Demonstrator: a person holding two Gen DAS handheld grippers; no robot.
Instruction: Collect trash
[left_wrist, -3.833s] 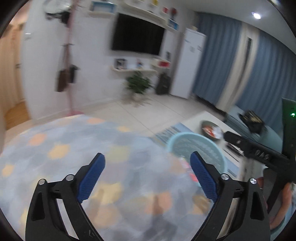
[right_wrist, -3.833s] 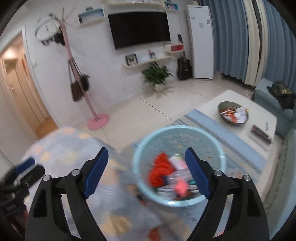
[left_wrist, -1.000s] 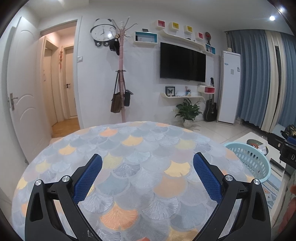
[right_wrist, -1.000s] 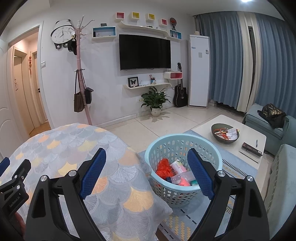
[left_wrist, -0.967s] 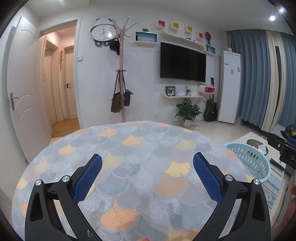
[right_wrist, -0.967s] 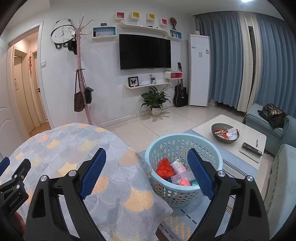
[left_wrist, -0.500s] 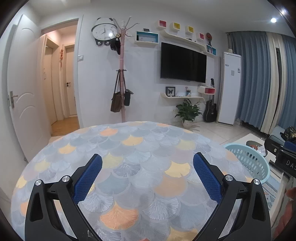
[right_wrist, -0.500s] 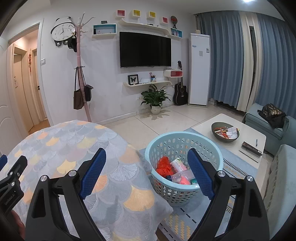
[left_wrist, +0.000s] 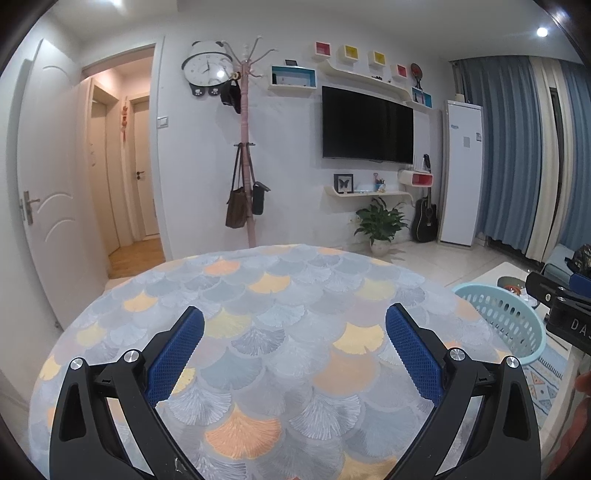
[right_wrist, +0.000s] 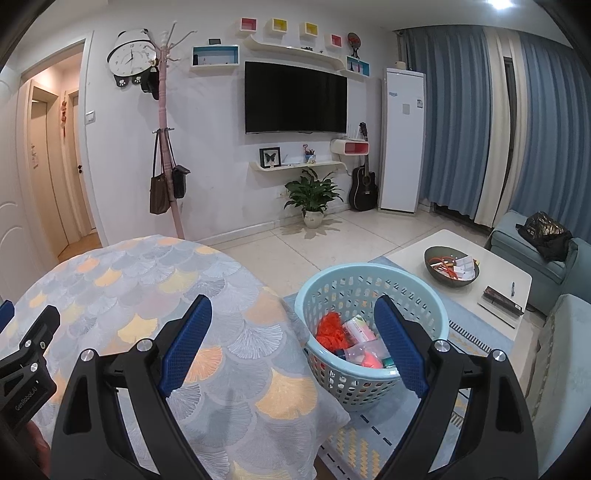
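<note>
A light blue plastic basket (right_wrist: 402, 291) stands on the floor right of the round table (right_wrist: 147, 288). It holds trash: an orange mesh wad (right_wrist: 330, 330), a pink-and-white packet (right_wrist: 357, 328) and other wrappers. My right gripper (right_wrist: 291, 339) is open and empty, above the table's right edge and the basket. My left gripper (left_wrist: 293, 350) is open and empty above the table (left_wrist: 258, 295), which has a scale-pattern cloth. The basket also shows in the left wrist view (left_wrist: 506, 317) at the right, partly behind the right gripper's body.
A white coffee table (right_wrist: 461, 280) with a dark bowl (right_wrist: 450, 266) stands behind the basket on a blue rug. A blue sofa (right_wrist: 532, 251) is at the right. A pink coat stand (right_wrist: 166, 147), a potted plant (right_wrist: 312, 195) and a TV line the far wall.
Both grippers have risen and levelled since 3.8 s ago and stay open. In the last second both views shifted only slightly.
</note>
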